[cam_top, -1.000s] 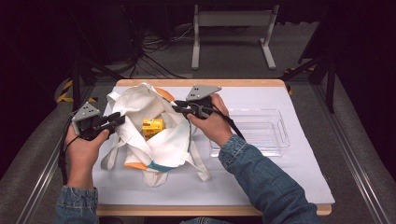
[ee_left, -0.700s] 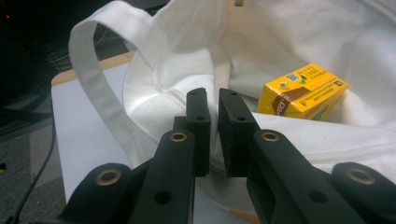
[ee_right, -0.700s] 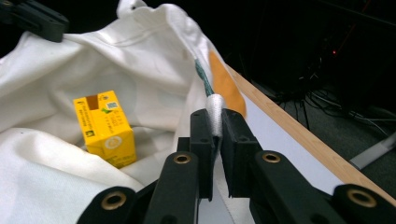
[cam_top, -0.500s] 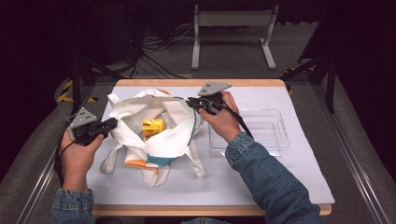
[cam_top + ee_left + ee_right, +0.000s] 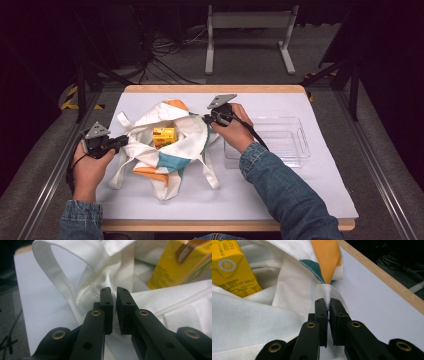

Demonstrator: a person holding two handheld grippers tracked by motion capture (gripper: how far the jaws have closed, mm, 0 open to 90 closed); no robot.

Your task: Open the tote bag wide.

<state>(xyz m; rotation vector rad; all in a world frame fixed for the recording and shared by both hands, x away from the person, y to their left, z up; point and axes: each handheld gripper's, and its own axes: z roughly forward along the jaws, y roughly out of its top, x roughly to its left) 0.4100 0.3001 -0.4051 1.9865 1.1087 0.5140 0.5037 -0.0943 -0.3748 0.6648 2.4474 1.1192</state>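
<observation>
A white sheet covered the desk (image 5: 280,200), dark floor and cables behind. The tote bag (image 5: 170,145) lay left of centre, its folds hiding most of the yellow carton (image 5: 164,137) inside. The left gripper (image 5: 119,141) and right gripper (image 5: 206,119) each had their fingers clamped on the bag's rim. Since a second earlier, the grippers had drawn apart, widening the opening. A clear tray (image 5: 292,137) sat to the right.

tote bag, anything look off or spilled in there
Nothing spilled or damaged. The tote bag lies rumpled but whole, its mouth held apart by the left gripper and right gripper, each pinching cloth. The yellow carton sits intact inside.
</observation>
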